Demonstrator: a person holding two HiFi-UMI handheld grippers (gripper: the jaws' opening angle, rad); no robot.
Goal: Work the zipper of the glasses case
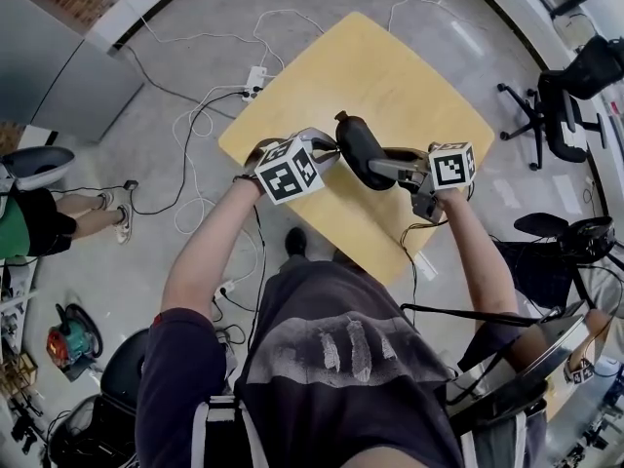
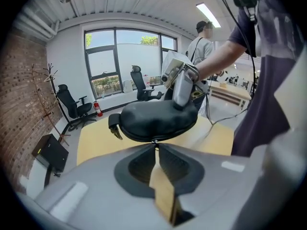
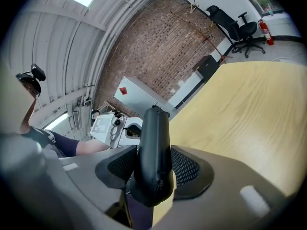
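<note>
A black zippered glasses case (image 1: 359, 149) is held in the air above the wooden table (image 1: 390, 76). My right gripper (image 1: 385, 167) is shut on the case's right end; in the right gripper view the case (image 3: 154, 152) stands upright between the pads. My left gripper (image 2: 155, 145) meets the case (image 2: 153, 119) at its near seam, its jaws almost together, pinching the small metal zipper pull (image 2: 154, 142). A short strap with a brass clip (image 2: 114, 127) hangs from the case's left end. The zip line itself is mostly hidden under the case's edge.
White cables and a power strip (image 1: 255, 78) lie on the floor left of the table. Office chairs (image 1: 561, 105) stand to the right. A seated person's legs (image 1: 88, 213) are at the far left. Another person (image 2: 204, 42) stands behind the table.
</note>
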